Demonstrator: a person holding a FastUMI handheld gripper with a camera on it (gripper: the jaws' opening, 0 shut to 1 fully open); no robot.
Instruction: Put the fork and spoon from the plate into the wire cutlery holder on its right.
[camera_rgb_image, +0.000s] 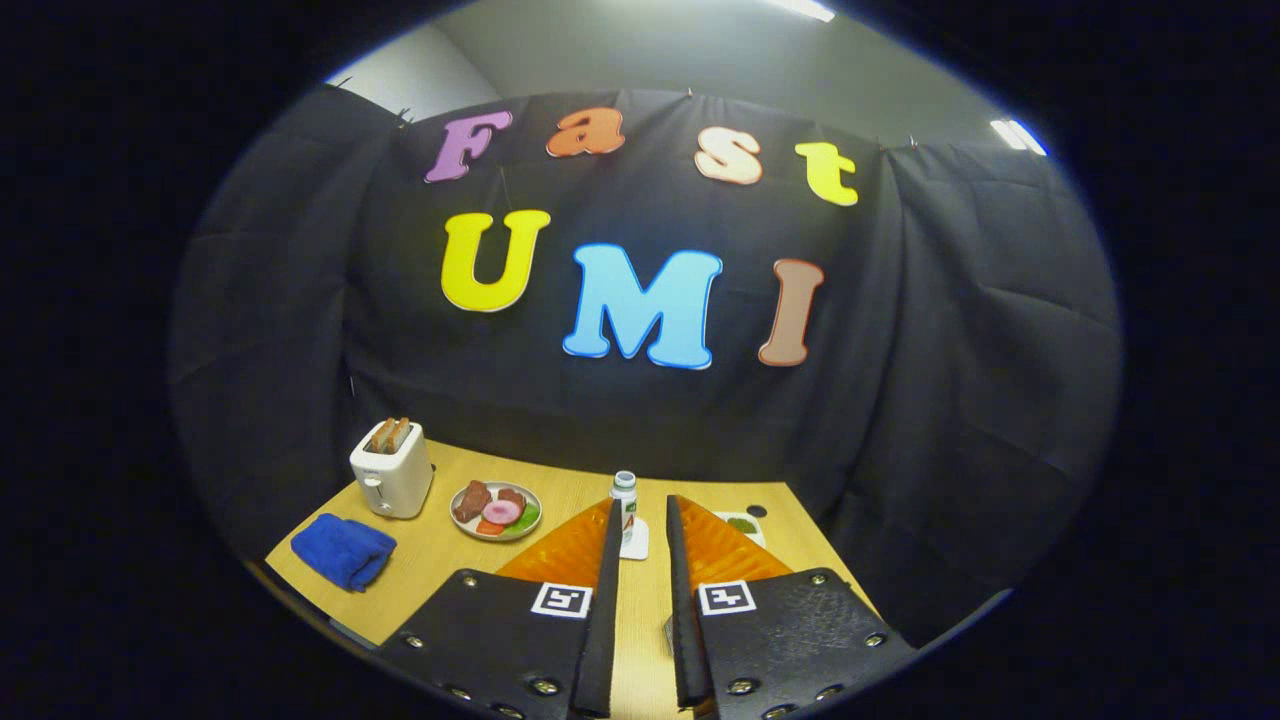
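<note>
While nothing is held between them, the two fingers of the gripper (640, 520) are kept a narrow gap apart, with bare wooden table (640, 610) seen through the slot. Just ahead of the fingertips a small bottle with a white cap (624, 505) is seen standing upright, and a small white item (634, 541) lies at its foot. Beyond the left finger a plate of toy food (497, 511) is set, with a white toaster (392, 470) holding two slices beside it and a folded blue cloth (343, 550) nearer the table edge. Past the right finger a white dish with something green (741, 524) is partly hidden, with a small dark round spot on the table just behind it.

Neither a fork, a spoon nor a wire cutlery holder can be made out; whether they are covered by the fingers cannot be told. A small grey shape beside the right finger's inner edge is too little shown to be named.

The task is judged to be at its start, with no piece yet gripped. For the next move, the cutlery would have to be found first and brought between the fingers, probably by tilting the gripper downward, and the jaws widened before closing.
</note>
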